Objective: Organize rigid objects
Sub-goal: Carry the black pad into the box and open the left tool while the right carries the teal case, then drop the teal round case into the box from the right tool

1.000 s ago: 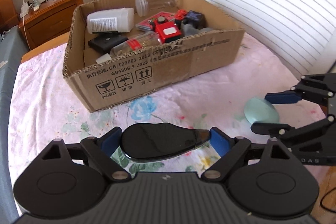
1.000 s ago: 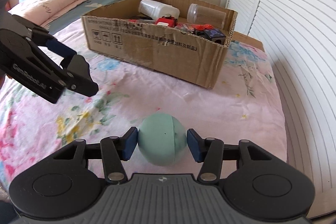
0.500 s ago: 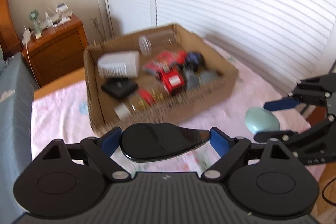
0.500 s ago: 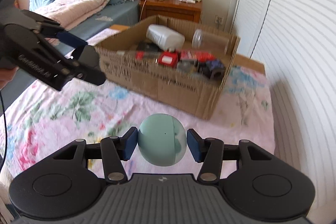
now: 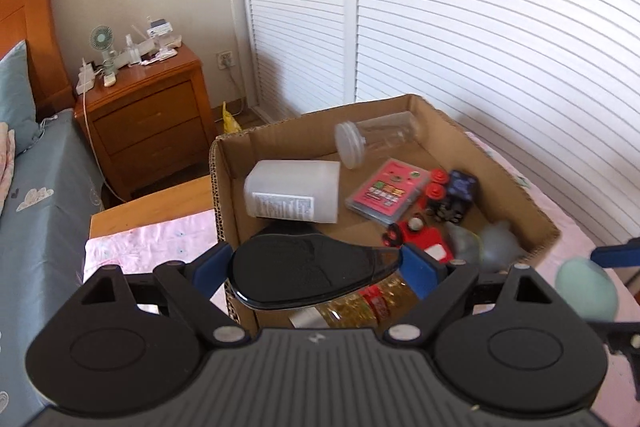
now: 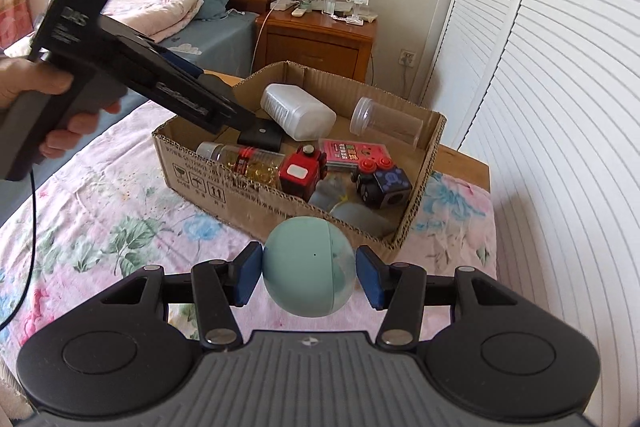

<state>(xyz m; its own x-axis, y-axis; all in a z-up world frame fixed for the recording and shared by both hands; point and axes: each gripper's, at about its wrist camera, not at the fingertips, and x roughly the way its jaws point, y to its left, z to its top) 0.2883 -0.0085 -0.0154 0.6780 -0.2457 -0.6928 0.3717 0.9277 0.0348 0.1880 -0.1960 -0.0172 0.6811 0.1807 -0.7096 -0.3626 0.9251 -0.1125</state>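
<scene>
My left gripper [image 5: 316, 269] is shut on a flat glossy black oval object [image 5: 304, 271] and holds it above the near left part of the open cardboard box [image 5: 224, 187]. My right gripper [image 6: 308, 275] is shut on a pale green ball [image 6: 308, 267], in the air just before the box's near wall [image 6: 224, 183]. The ball also shows at the right edge of the left wrist view [image 5: 586, 291]. The left gripper's body shows in the right wrist view [image 6: 192, 99] over the box's left side.
The box holds a white plastic jar [image 5: 292, 195], a clear jar [image 5: 376, 139], a pink card pack [image 5: 386, 195], a red cube toy [image 6: 300, 175], a dark cube [image 6: 384, 183] and an oil bottle [image 6: 244, 159]. It stands on a floral sheet [image 6: 100, 211]. A wooden nightstand [image 5: 148, 115] and louvred doors [image 5: 480, 47] stand behind.
Both grippers have risen and moved toward the box with their objects held. The left gripper now hangs over the box's near left part; the ball is lifted off the sheet.
</scene>
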